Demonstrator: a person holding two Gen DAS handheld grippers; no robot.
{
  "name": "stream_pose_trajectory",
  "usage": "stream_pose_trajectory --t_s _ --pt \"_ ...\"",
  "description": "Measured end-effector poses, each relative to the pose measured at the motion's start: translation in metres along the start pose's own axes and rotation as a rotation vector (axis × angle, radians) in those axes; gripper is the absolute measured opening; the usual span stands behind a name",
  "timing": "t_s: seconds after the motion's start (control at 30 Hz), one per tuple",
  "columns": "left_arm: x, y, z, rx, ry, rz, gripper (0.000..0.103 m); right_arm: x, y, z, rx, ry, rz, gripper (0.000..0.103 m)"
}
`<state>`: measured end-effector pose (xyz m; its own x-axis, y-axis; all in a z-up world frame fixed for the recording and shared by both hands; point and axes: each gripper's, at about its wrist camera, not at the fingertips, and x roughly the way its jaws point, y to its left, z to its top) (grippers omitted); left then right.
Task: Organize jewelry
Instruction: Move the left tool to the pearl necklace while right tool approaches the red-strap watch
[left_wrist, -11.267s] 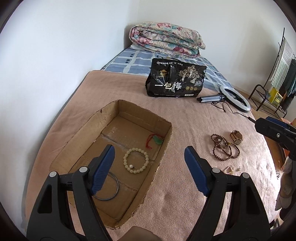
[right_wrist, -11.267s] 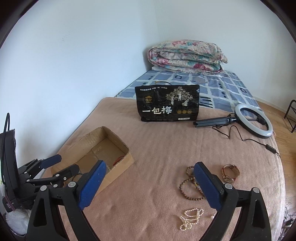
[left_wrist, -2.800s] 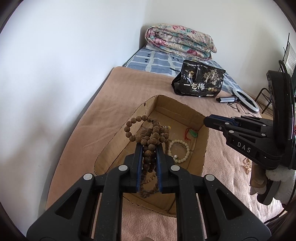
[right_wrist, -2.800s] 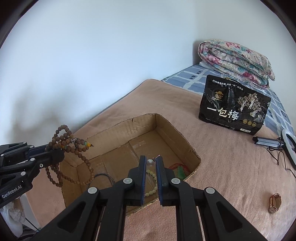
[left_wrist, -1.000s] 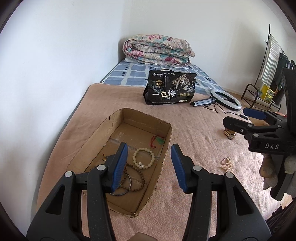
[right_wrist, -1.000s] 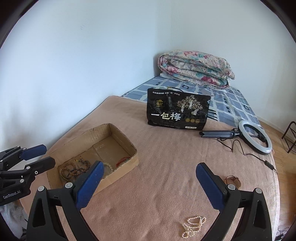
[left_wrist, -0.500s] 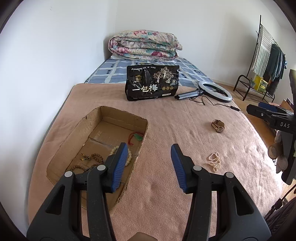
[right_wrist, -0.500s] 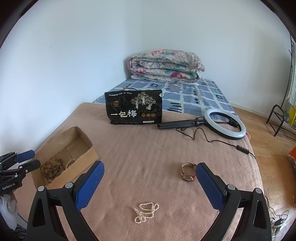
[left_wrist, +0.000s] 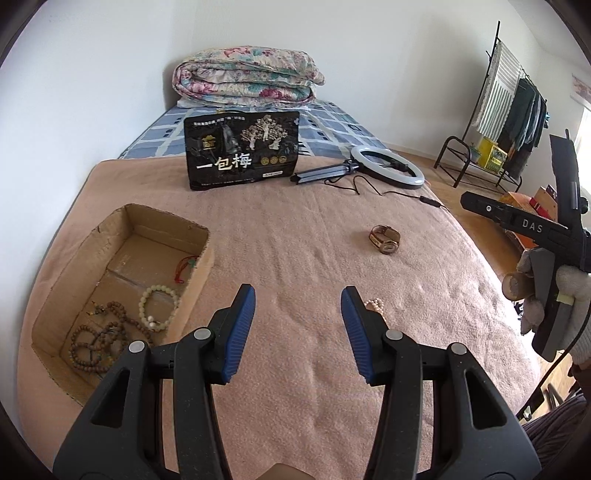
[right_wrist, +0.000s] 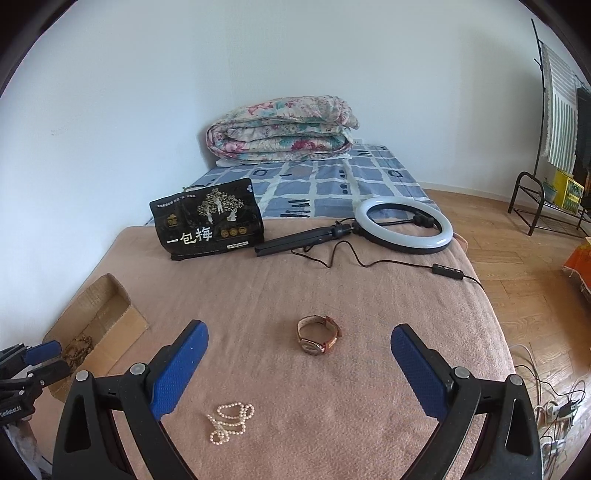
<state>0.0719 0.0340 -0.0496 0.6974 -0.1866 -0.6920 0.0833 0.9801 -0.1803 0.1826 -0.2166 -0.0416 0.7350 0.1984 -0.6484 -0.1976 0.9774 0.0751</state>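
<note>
On the pink blanket (right_wrist: 369, 295), two pieces are left outside the cardboard box (left_wrist: 201, 254): the wristwatch (right_wrist: 317, 335) and the pearl necklace (right_wrist: 229, 421). Your right gripper (right_wrist: 299, 365) hangs above the blanket, jaws spread wide, nothing in them, with the watch lined up between the blue pads (right_wrist: 177, 369). Your left gripper (left_wrist: 297, 330) is about half open, also empty; the pearls peek out just past its right pad.

Watch: probably the heavier piece. Its leather strap is closed into a stiff-ish loop that lies half on its side. Take hold across the strap beside the case, not on the glass face, which is likely slippery and scratchable.

Pearls: light, limp, bunched in a small heap. Pinch the thickest part of the bunch; expect loops to dangle and swing, and a thin strand can slide out of the pads.

The box already holds the wooden bead strands (left_wrist: 99, 339), a pale bead bracelet (left_wrist: 157, 308) and a red-cord pendant (left_wrist: 186, 264).
</note>
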Motion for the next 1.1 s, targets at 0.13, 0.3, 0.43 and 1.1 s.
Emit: stream_pose_trajectory --t_s 0.13,0.3,0.43,1.1 --pt "0.013 -0.019 -0.003 0.028 0.026 -0.03 0.049 0.013 -0.016 -0.005 0.038 0.037 0.005 0.1" --pt "0.033 -0.04 -0.007 0.067 0.063 -0.068 0.049 0.028 -0.03 -0.011 0.056 0.08 -0.007 0.1" --pt "0.052 -0.057 -0.014 0.104 0.099 -0.101 0.049 0.041 -0.038 -0.012 0.064 0.108 -0.011 0.1" --pt "0.135 -0.098 -0.052 0.271 0.228 -0.152 0.049 0.124 -0.053 -0.02 0.118 0.265 0.014 0.072"
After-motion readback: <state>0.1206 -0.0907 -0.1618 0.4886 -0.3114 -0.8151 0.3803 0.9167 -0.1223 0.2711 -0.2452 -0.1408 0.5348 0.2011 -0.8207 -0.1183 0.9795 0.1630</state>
